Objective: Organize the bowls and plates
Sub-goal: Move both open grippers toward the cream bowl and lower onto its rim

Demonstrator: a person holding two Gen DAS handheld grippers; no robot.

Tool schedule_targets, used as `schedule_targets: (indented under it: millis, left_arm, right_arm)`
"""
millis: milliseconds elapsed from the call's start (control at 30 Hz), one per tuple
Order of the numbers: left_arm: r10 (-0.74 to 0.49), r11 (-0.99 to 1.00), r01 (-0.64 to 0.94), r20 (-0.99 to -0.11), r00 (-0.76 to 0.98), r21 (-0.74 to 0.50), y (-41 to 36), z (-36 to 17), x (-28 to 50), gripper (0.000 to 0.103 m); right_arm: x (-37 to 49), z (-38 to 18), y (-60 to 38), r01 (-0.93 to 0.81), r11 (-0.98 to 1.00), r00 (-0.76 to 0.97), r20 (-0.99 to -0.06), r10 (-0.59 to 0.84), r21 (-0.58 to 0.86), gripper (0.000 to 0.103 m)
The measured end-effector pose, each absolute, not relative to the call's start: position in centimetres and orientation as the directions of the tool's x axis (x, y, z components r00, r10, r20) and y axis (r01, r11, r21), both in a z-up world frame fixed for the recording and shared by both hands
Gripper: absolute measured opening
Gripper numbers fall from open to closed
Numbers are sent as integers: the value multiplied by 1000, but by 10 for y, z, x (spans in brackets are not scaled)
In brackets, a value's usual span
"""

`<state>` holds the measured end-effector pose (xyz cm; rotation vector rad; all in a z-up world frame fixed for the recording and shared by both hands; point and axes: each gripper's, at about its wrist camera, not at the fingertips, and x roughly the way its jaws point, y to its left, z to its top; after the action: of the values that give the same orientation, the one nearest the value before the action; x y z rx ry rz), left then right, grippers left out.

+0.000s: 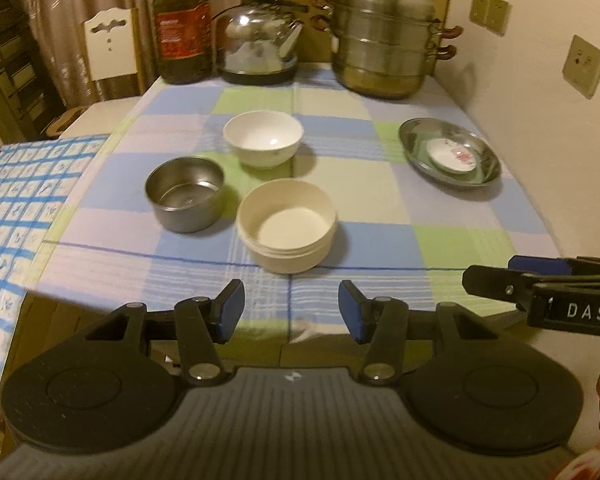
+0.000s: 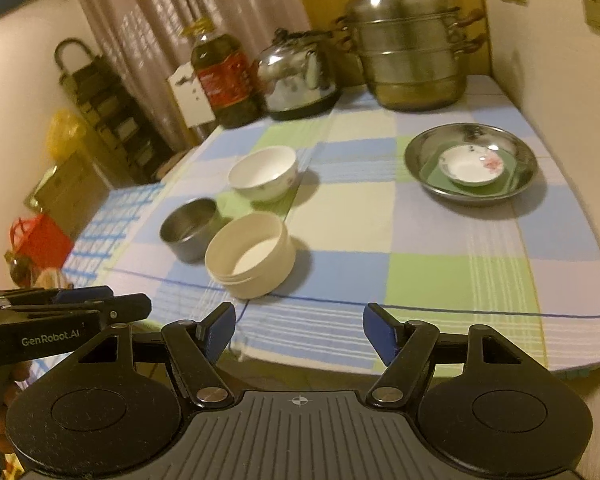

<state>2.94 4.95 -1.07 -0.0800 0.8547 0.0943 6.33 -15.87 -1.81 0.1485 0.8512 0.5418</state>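
Blue-padded tongs (image 1: 291,312) tilted down, empty

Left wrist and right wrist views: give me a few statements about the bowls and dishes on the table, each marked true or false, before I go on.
1. The small white saucer lies inside the metal plate. True.
2. The steel bowl is stacked inside the cream round container. False: they stand side by side on the tablecloth.
3. The white porcelain bowl is upright and empty. True.
4. The left gripper is shut on a bowl. False: its jaws are apart with nothing between them.
5. The right gripper holds the saucer. False: nothing is between its jaws.
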Motion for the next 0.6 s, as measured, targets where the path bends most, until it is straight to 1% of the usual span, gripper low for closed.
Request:
schedule_targets:
  millis: [233, 467, 600]
  left_arm:
    - [74, 990, -140, -776, 627, -19, 69, -19, 33, 48]
    - [68, 990, -142, -795, 602, -23, 86, -27, 48, 48]
    - [60, 990, -137, -806, 589, -26, 92, -31, 59, 48]
  right_arm:
    - [77, -31, -138, -394, 851, 480, -711, 514, 349, 71]
    - [92, -39, -122, -381, 848, 445, -730, 518, 369, 71]
    - [99, -42, -115, -372, 858, 443, -744, 500, 355, 71]
